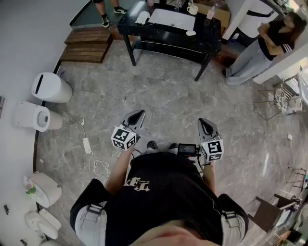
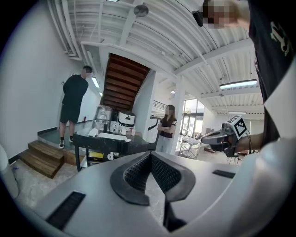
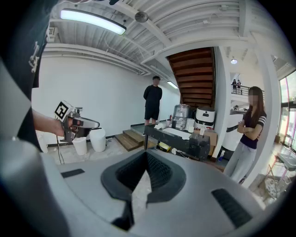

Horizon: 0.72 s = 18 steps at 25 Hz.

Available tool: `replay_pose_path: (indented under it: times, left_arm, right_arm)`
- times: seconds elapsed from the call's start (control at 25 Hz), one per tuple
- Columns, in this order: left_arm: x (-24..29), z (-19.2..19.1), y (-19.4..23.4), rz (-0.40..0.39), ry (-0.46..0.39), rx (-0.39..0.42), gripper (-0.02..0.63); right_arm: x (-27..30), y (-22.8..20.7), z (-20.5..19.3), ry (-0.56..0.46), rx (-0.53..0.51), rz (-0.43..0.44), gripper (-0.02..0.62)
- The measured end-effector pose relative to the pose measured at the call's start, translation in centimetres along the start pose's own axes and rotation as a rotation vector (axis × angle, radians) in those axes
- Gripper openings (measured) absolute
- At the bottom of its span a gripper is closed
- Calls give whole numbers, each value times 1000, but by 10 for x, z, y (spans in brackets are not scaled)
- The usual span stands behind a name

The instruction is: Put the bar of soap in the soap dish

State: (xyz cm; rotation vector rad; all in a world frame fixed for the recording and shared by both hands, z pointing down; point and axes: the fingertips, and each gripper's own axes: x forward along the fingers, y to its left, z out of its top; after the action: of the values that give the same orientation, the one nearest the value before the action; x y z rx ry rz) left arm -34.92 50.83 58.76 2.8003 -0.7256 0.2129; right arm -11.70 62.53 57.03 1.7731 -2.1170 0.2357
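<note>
both grippers are up in front of my chest, tilted a little down, with nothing in either: the left gripper has its jaws shut pad to pad, and the right gripper is closed the same way, so neither holds the soap. i judge the task hasn't begun. just to my left a white cable loops over the floor. it's the nearest hazard, since a careless step that way could snag a foot. ahead the floor is open and wide, an easy walk. a bin stands against the left wall, well off my line. further on, wooden steps sit just left of the bench, and a person stands near its right end, so swinging wide at either corner risks a bump. on the bench i see a white basin, a mug and a small white lump at the front edge. from here i can't tell which thing is the soap or the dish, so reaching with shut jaws for the wrong one is the likeliest slip.
</note>
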Motion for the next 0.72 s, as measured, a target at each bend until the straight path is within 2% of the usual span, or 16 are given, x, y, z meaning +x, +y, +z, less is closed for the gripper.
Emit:
replay_pose_path:
  times: [0.36, 0.72]
  left_arm:
    - [-11, -5, 34, -19, 8, -16, 8]
    - [7, -5, 57, -24, 9, -35, 8]
  right_arm:
    - [15, 18, 10, 11, -5, -35, 8]
    - [34, -1, 11, 26, 38, -76, 8]
